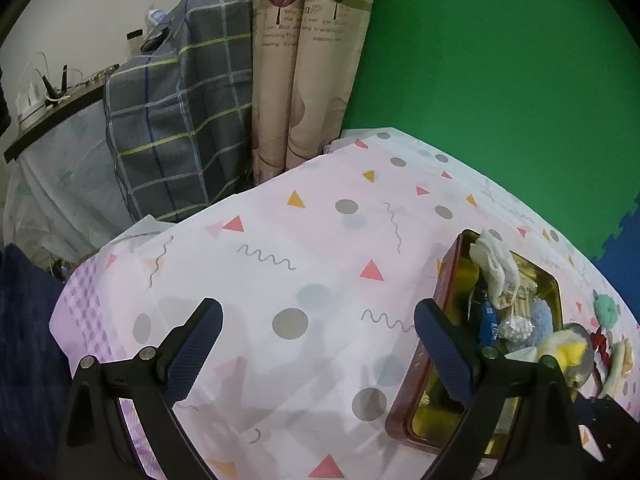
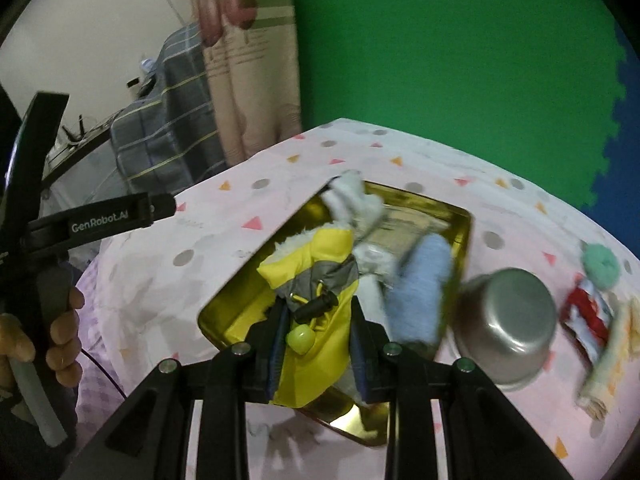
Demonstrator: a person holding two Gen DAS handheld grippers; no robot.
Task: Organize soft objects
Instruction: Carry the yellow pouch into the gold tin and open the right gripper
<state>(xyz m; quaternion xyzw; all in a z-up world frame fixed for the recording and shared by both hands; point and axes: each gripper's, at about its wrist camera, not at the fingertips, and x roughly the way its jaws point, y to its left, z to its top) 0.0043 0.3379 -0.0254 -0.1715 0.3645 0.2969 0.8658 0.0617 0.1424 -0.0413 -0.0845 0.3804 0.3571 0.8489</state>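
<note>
Yellow cloth, a small jacket (image 2: 320,280), is pinched in my right tongs (image 2: 318,344) above the gold-lined tin (image 2: 460,216) on the bench (image 1: 280,240). My left tongs (image 1: 316,320) stand wide and hold nothing, just beside the tin.

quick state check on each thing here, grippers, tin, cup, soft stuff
left gripper: open, empty, over the cloth
right gripper: shut on yellow garment, above the tin
tin: open, partly filled
white sock: draped over tin's rim
metal cup: tipped on its side
green pompom: loose on table
</note>
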